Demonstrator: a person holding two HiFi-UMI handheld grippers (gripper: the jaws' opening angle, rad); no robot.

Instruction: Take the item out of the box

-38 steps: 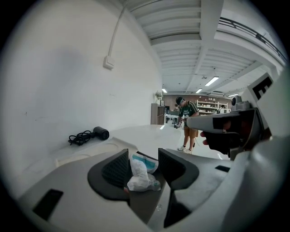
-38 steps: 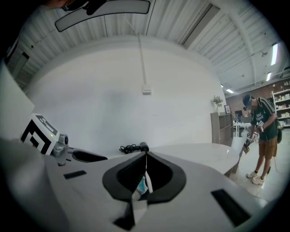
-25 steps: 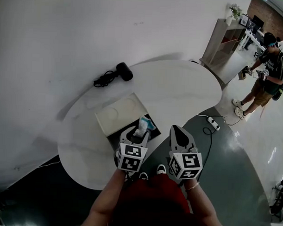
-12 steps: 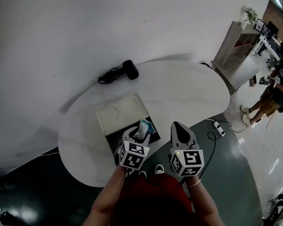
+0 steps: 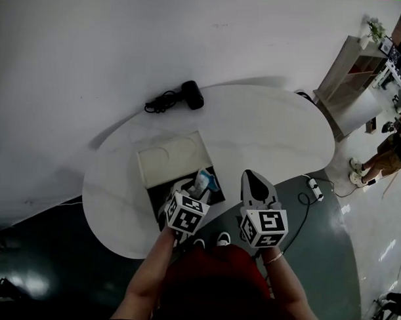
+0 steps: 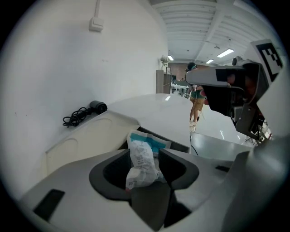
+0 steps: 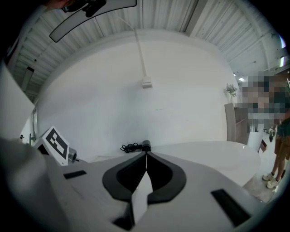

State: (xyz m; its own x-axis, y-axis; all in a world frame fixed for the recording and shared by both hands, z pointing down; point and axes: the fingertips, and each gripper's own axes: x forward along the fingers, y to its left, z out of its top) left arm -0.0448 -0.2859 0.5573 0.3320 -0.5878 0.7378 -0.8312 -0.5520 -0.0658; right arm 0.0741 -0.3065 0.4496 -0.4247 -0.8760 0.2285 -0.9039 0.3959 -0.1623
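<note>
My left fingers [image 6: 111, 174] pinch the crinkled packet [image 6: 141, 165] over the open box's [image 5: 171, 161] right side. My right fingers [image 7: 124, 174] are closed and empty, just right of it. Bare tabletop [image 5: 267, 132] spreads far and right.

My head view looks steeply down on the table [image 5: 274, 132]; gripper views sit low, close, facing the wall [image 5: 126, 42]. All share the corded device [image 5: 193, 95]; head and left, the box [image 5: 171, 158].

Left tool [image 5: 198, 187] and right tool [image 5: 247, 174] in light grey shells with black inner pads, white cube [image 5: 187, 214] with black square markers on each, red garment [image 5: 212, 281], thin bracelet [image 5: 274, 260] just below the right tool's cube
</note>
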